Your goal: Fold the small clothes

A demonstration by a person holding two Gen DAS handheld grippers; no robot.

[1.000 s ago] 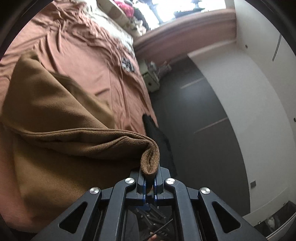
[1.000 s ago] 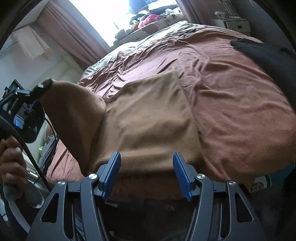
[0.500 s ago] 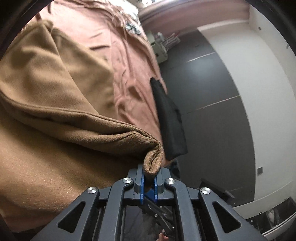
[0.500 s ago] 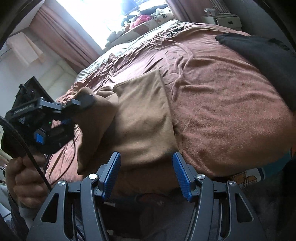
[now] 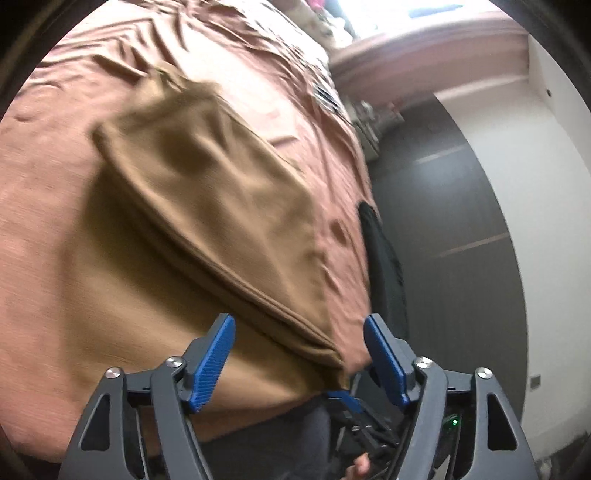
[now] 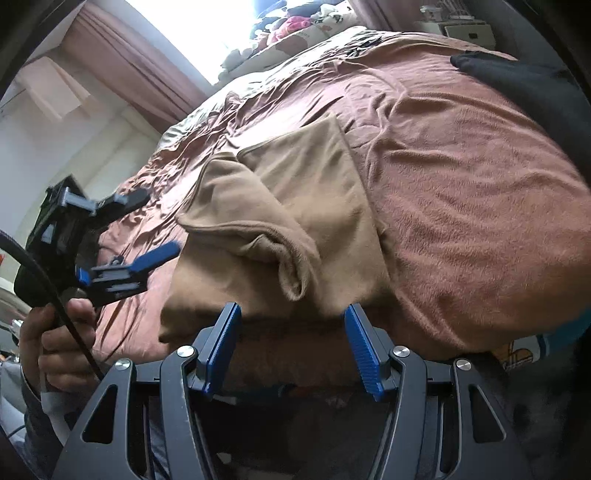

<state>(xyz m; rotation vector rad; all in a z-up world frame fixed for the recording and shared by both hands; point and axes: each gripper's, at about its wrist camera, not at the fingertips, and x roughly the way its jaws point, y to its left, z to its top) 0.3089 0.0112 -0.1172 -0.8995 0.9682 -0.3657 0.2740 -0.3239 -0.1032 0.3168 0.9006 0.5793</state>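
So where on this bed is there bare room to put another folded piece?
Free: rust-brown bedspread between the tan knit garment and the black cloth at the far edge. Crowded: near edge, where the garment lies bunched, and the cluttered headboard end.

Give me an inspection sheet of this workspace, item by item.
Surface: bed with rumpled rust-brown blanket.
Job's things: tan garment lying partly folded near the bed's near edge, one flap turned over on itself.
Clutter: black cloth at the bed's far right edge; heap of clothes by the window.
Grippers: left hand-held gripper jaws opening, garment edge between them but not pressed; right hand-held gripper open, empty.
Cables: black cable at the left hand.
Surroundings: curtain, white wall, dark floor.
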